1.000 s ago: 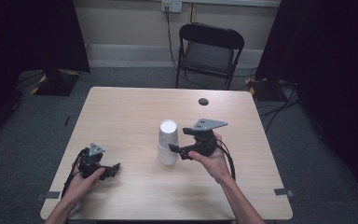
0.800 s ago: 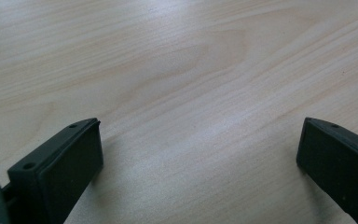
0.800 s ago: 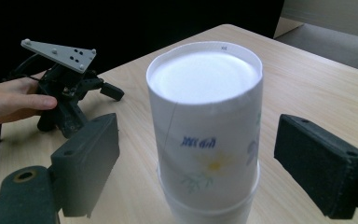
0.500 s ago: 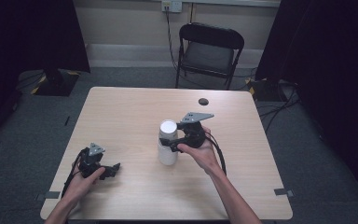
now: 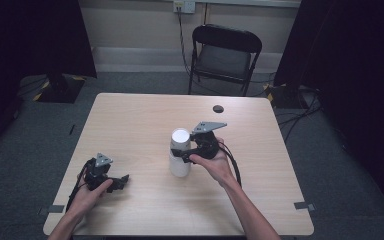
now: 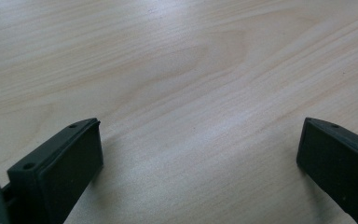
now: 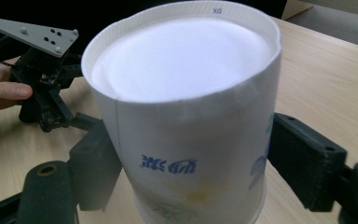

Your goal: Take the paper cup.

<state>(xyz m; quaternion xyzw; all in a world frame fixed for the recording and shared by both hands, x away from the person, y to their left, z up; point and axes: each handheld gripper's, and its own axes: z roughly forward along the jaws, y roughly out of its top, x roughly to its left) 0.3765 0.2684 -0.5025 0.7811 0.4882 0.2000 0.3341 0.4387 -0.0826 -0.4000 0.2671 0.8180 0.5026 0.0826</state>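
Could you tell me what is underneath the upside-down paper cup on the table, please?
The paper cup stands mouth-down on the wooden table, its white base facing up, between the right gripper's fingers. Its walls cover whatever may be underneath.

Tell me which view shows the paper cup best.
The right gripper view: the paper cup stands upside down between the right gripper's jaws, close enough to see its seam and blue print. The high view shows the cup small, mid-table, beside that gripper. The left gripper view looks at bare table.
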